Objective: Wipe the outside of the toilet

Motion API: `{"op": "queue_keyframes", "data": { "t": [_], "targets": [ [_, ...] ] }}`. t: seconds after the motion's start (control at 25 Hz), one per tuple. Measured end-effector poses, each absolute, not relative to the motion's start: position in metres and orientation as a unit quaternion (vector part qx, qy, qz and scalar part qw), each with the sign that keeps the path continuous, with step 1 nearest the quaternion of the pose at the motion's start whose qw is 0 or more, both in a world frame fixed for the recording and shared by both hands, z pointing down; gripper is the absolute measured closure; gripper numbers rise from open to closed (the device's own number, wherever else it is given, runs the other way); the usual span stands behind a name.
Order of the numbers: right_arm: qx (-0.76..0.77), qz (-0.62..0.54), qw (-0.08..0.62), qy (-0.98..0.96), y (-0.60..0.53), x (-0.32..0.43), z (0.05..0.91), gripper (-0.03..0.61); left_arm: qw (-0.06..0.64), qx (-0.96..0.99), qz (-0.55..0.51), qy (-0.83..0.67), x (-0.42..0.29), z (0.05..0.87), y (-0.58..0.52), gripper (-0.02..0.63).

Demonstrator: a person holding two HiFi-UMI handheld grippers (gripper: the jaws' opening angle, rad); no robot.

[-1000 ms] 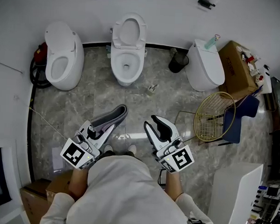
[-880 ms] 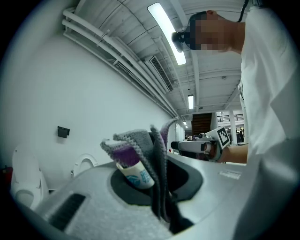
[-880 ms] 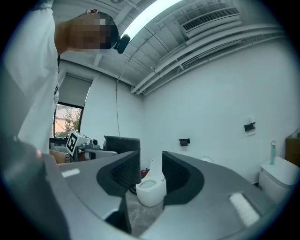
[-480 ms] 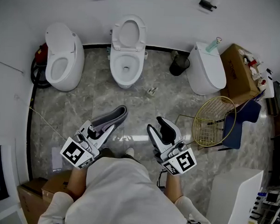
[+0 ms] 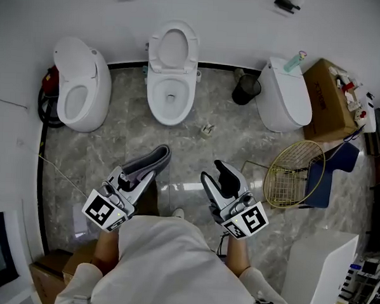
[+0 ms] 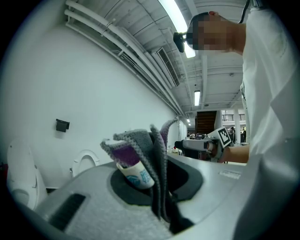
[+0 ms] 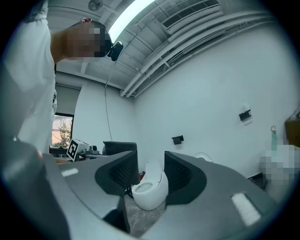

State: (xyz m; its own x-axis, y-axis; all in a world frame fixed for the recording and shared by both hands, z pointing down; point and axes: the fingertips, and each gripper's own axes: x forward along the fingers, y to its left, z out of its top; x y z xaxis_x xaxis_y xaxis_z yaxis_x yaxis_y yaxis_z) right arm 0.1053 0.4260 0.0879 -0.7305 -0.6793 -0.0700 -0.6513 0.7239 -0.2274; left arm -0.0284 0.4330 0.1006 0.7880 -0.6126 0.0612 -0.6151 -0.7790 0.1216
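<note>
**Claws advance on toilet row, cloth at the ready**

L claw (image 5: 144, 170) is clamped on a folded grey cloth (image 6: 140, 147), white tag showing, and holds it out level over the marble floor (image 5: 115, 131). R claw (image 5: 219, 176) carries nothing. Its jaws are opening, and only distant porcelain shows thru the gap.

Three toilets stand along the far wall, all well apart from both claws:
- Left toilet (image 5: 79, 85), rounded, lid up.
- Middle toilet (image 5: 171, 83), seat raised, straight ahead of the person.
- Right toilet (image 5: 285, 96), lid down, w/ a spray bottle (image 5: 293, 61) on top.

A black bin (image 5: 246, 91) sits btwn the middle and right units, and a wire basket (image 5: 294, 173) lies off to the right.

What's new vs a sec ago: the person has stepped fwd, so the toilet row sits a touch lower and nearer in the head view. The R jaws stand wider than they did. L's hold on the cloth looks unchanged.

What it means: this reads as the approach, w/ no wiping begun and the cloth yet to meet any surface. The middle toilet looks the likely target, tho the frames don't settle which one. More floor must be crossed before the cloth can reach an outer bowl or tank. The freed R claw may be readying to steady a lid or share the cloth, but that's a guess.
</note>
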Motion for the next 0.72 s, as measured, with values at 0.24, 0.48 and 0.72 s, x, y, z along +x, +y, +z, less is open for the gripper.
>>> {"op": "queue_keyframes", "data": {
  "t": [0.24, 0.48, 0.72],
  "targets": [
    [-0.367, -0.099, 0.052, 0.923, 0.321, 0.047, 0.093, 0.384, 0.081, 0.949, 0.000, -0.303, -0.078, 0.109, 0.324, 0.568],
    [-0.345, -0.106, 0.040, 0.932, 0.238, -0.013, 0.081, 0.307, 0.084, 0.959, -0.014, -0.271, -0.124, 0.093, 0.232, 0.568],
    [-0.258, -0.117, 0.040, 0.958, 0.194, -0.045, 0.073, 0.248, 0.088, 0.969, -0.027, -0.230, -0.114, 0.079, 0.193, 0.568]
  ]
}}
